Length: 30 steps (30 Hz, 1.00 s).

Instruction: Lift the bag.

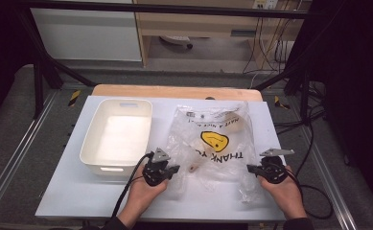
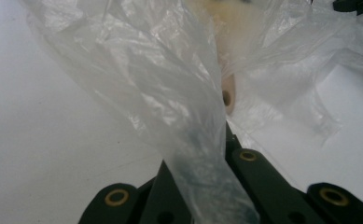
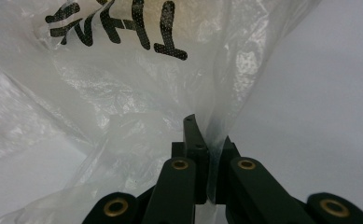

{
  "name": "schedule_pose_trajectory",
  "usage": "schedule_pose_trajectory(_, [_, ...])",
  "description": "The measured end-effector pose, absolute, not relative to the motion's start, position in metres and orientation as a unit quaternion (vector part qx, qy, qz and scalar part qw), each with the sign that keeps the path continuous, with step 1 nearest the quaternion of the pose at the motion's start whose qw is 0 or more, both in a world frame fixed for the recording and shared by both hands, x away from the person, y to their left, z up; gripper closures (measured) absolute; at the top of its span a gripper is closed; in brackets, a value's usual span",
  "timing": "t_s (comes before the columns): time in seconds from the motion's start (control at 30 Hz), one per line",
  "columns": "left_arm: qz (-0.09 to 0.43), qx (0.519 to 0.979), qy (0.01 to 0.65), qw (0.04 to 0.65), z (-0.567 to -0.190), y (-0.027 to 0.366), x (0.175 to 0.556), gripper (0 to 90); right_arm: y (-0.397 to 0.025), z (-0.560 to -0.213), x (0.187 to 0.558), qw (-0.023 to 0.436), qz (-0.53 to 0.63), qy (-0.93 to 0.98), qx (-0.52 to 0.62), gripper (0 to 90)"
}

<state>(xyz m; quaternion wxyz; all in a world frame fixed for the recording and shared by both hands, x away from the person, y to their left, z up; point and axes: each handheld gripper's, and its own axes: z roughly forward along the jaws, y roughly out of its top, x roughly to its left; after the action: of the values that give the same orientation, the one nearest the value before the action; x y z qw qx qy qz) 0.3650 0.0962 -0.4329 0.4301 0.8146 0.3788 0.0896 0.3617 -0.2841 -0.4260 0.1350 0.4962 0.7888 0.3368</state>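
High view: beside the white bin (image 1: pixel 117 136), the thin, limp, slippery plastic bag (image 1: pixel 217 143) is lying flat while left gripper (image 1: pixel 161 170) and right gripper (image 1: pixel 269 168) are pinching its near corners, jaws closed on film.

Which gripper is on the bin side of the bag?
The left gripper, shut on the plastic bag next to the white bin. The right gripper pinches the opposite edge.
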Motion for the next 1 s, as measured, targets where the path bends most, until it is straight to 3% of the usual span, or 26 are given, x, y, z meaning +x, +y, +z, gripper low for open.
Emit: schedule_pose_trajectory(1.0, [0.083, 0.813, 0.369, 0.442, -0.401, 0.102, 0.372, 90.0, -0.274, -0.376, 0.376, 0.145, 0.351, 0.796, 0.471, 90.0])
